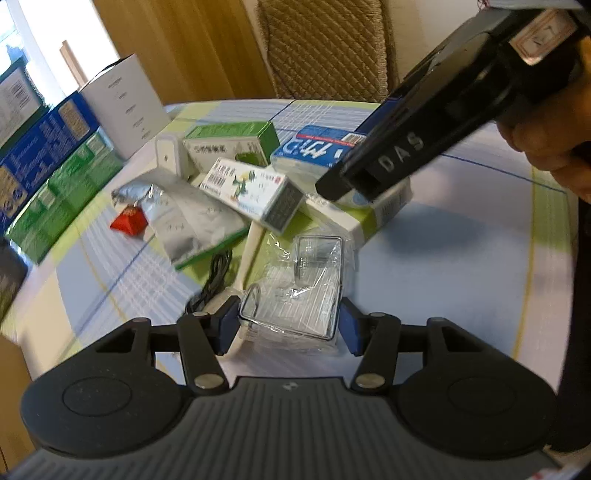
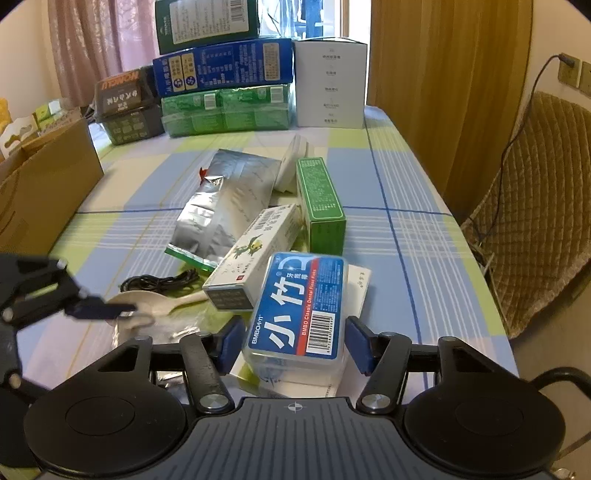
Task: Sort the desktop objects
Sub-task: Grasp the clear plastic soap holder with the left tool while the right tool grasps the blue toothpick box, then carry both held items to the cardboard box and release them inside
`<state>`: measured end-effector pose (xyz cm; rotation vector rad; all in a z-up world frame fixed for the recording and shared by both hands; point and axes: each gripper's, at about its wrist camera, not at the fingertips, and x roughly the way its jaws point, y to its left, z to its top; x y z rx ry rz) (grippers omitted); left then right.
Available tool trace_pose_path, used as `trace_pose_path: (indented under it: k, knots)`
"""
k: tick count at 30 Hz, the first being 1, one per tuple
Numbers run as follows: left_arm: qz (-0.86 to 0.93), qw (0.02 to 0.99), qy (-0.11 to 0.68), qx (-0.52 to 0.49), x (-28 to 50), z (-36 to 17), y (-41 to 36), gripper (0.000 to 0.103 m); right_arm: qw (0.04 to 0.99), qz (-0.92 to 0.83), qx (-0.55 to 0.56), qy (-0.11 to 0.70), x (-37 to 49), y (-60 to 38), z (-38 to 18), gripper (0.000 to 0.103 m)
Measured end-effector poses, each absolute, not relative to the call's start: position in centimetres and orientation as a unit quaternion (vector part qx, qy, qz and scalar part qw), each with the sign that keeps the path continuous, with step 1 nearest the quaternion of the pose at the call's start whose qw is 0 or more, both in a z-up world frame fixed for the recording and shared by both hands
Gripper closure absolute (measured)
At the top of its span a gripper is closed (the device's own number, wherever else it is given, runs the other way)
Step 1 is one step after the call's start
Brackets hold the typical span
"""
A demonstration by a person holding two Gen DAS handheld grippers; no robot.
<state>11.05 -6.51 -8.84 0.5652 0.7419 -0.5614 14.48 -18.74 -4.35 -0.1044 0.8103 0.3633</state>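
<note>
Between the right gripper (image 2: 295, 341), pads apart, lay the floss box (image 2: 299, 306), long axis toward 12 o'clock; the left gripper (image 1: 288, 325) likewise straddled, probably untouched, a clear packet (image 1: 299, 291).

Daylight comes through a window (image 2: 314, 18) between a pink curtain (image 2: 92, 40) and a mustard curtain (image 2: 443, 92). A quilted chair (image 2: 535, 206) stands beside the checked-cloth bench (image 2: 406, 184).

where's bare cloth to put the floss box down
Bare tablecloth lies right of the green carton to the table edge, and between the foil pouch and cardboard box. The middle pile around the floss box is crowded.
</note>
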Motion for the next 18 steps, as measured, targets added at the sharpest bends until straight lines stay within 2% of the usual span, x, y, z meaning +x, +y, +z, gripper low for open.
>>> trace_pose_path:
  k: [7,18]
  knots:
    - [-0.216,0.867,0.382,0.234,7.7,-8.7,-5.2,0.052,0.906,0.188,-0.034,0.377,12.0,-19.3,-3.3,0.047]
    - [-0.091,0.898,0.416,0.113,3.1,-8.3,-0.5,0.052,0.88,0.254,-0.062,0.396,6.1,-16.8,-4.1,0.047]
